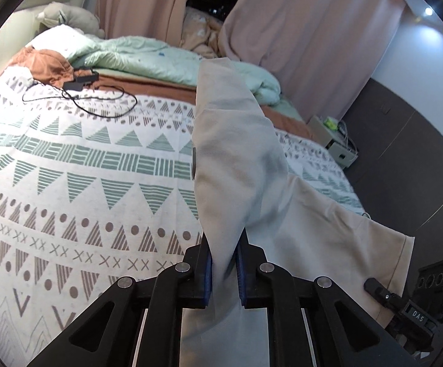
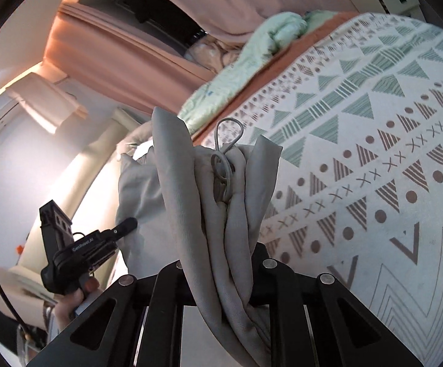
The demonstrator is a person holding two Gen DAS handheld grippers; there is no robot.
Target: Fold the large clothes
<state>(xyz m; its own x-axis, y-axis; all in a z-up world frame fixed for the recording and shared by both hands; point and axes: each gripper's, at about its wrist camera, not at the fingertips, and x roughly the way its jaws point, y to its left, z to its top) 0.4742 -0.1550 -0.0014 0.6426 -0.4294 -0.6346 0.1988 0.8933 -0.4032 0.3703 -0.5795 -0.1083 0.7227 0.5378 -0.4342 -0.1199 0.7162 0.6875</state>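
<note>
Both grips are on the cloth, lifted above the bed! The left hand-held gripper [image 1: 224, 270] is pinching a fold of the pale beige garment [image 1: 236, 159] between its blue pads [image 1: 208, 275], and the fabric rises up out of the jaws in a tall peak and spills off to the right, a hemmed edge trailing toward the right hand-held gripper [image 1: 383, 295] that shows in the lower corner. From the right wrist view, that right hand-held gripper [image 2: 221, 278] is clamped on a thick bunch of the same garment [image 2: 215, 189], several rolled layers gathered together, with a grey drawstring [image 2: 226, 153] looping out of the top of the bundle. The left hand-held gripper [image 2: 111, 235] appears off to the side, touching the cloth where it hangs. Below and behind it all lies the bed [image 1: 68, 168] with its triangle-and-dot patterned cover, a mint green quilt [image 1: 148, 58] rumpled at the far side, a black cable [image 1: 80, 98] coiled on the cover, and pink curtains [image 1: 298, 30] beyond.
</note>
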